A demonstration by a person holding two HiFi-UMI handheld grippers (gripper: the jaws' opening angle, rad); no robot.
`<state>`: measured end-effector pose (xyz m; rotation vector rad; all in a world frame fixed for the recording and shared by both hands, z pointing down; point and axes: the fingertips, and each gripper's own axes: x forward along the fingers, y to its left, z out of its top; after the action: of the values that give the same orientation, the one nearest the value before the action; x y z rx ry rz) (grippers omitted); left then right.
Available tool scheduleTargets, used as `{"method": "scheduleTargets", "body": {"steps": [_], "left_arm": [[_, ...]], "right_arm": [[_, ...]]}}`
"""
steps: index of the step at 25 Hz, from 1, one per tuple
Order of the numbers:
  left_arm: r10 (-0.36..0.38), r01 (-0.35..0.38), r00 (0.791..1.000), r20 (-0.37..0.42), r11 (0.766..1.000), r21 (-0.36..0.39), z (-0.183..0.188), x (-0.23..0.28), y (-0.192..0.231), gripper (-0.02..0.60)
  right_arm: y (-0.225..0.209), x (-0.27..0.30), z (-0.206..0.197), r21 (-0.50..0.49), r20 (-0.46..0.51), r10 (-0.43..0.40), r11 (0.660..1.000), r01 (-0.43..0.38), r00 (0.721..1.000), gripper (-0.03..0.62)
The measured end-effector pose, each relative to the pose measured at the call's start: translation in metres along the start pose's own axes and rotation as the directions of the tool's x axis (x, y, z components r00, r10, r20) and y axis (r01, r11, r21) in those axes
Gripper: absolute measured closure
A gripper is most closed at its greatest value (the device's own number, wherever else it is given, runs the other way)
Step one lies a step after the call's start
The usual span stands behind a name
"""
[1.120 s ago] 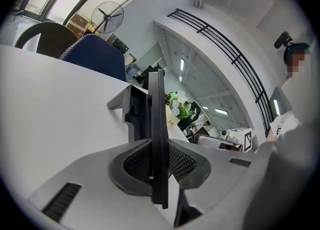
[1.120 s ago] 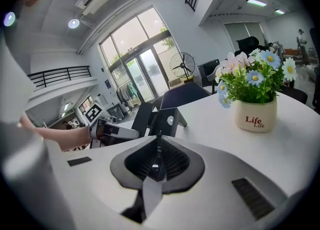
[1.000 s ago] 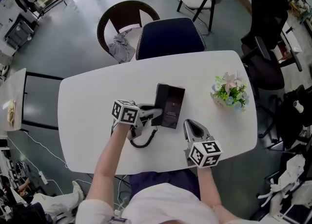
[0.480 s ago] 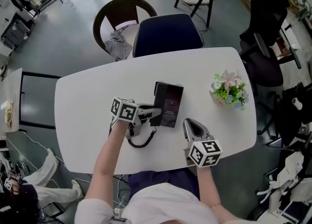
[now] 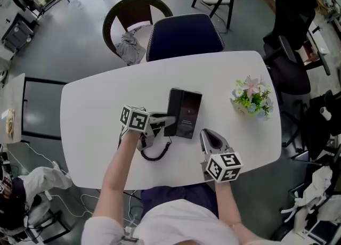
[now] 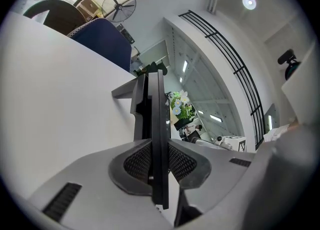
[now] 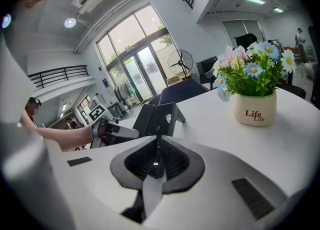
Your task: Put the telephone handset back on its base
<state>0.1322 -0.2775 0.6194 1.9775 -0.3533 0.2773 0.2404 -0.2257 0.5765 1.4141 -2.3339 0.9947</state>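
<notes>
Handset (image 5: 171,112) sits at left side of base (image 5: 189,115), turned on edge. It lies close against the base; cannot tell if seated in the cradle. Left tongs (image 5: 167,121) clenched on handset: the left gripper view shows the thin black slab (image 6: 159,139) pinched between the pads. Coiled cord (image 5: 155,153) loops on desk (image 5: 96,111) nearer than the handset. Right tongs (image 5: 206,136) closed on nothing, near right of base. Flower pot (image 5: 251,100) stands far right. Blue chair (image 5: 184,36) is beyond the far desk edge.

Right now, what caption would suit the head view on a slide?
Left claw grips the handset at its base; shut right claw sits nearby.
</notes>
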Motion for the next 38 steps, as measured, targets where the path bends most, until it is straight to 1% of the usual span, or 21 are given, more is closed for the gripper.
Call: {"method": "scheduleTargets", "body": {"steps": [9, 14, 16, 20, 23, 27, 29, 31, 33, 35, 38], "left_arm": [[-0.019, 0.019, 1.0, -0.011, 1.0, 0.003, -0.0003, 0.0044, -0.0003, 0.499], [0.047, -0.044, 0.997, -0.059, 0.997, 0.056, -0.0015, 0.0042, 0.0026, 0.491], [0.07, -0.065, 0.995, -0.077, 0.996, 0.066, -0.0019, 0.0058, 0.0036, 0.489], [0.14, -0.13, 0.985, -0.098, 0.986, 0.104, -0.0019, 0.0051, 0.0051, 0.482], [0.199, -0.182, 0.975, -0.096, 0.97, 0.161, -0.0023, 0.0048, 0.0044, 0.477], [0.279, -0.252, 0.957, -0.085, 0.938, 0.238, -0.0037, 0.006, 0.0041, 0.465], [0.326, -0.293, 0.942, -0.079, 0.915, 0.278, -0.0037, 0.0061, 0.0049, 0.459], [0.377, -0.338, 0.924, -0.069, 0.886, 0.318, -0.004, 0.0053, 0.0056, 0.448], [0.412, -0.368, 0.909, -0.059, 0.863, 0.347, -0.0051, 0.005, 0.0053, 0.428], [0.425, -0.382, 0.904, -0.048, 0.853, 0.356, -0.0059, 0.0058, 0.0042, 0.394], [0.426, -0.393, 0.904, -0.028, 0.857, 0.333, -0.0049, 0.0061, 0.0035, 0.362]], "right_arm": [[-0.0002, 0.0004, -0.0029, -0.002, -0.007, 0.001, 1.0, -0.001, 1.0, 0.549], [-0.001, 0.0005, -0.0024, -0.004, -0.009, -0.001, 1.0, 0.001, 1.0, 0.549], [-0.0003, 0.0016, -0.0038, -0.002, -0.01, 0.001, 1.0, -0.001, 1.0, 0.549], [0.004, 0.0023, -0.0051, -0.003, -0.014, 0.011, 1.0, -0.011, 1.0, 0.549], [0.005, 0.0014, -0.0049, -0.005, -0.012, 0.013, 1.0, -0.013, 1.0, 0.549], [0.0034, -0.0006, -0.0058, -0.005, -0.008, 0.009, 1.0, -0.009, 1.0, 0.549], [0.0027, -0.0021, -0.0062, -0.006, -0.006, 0.008, 1.0, -0.008, 1.0, 0.549], [0.0029, -0.0036, -0.0068, -0.006, -0.003, 0.007, 1.0, -0.007, 1.0, 0.549], [0.003, -0.005, -0.0072, -0.007, 0.0, 0.006, 1.0, -0.006, 1.0, 0.549], [0.002, -0.0061, -0.0078, -0.008, 0.002, 0.004, 1.0, -0.004, 1.0, 0.549], [0.0022, -0.007, -0.009, -0.01, 0.003, 0.003, 1.0, -0.003, 1.0, 0.549]]}}
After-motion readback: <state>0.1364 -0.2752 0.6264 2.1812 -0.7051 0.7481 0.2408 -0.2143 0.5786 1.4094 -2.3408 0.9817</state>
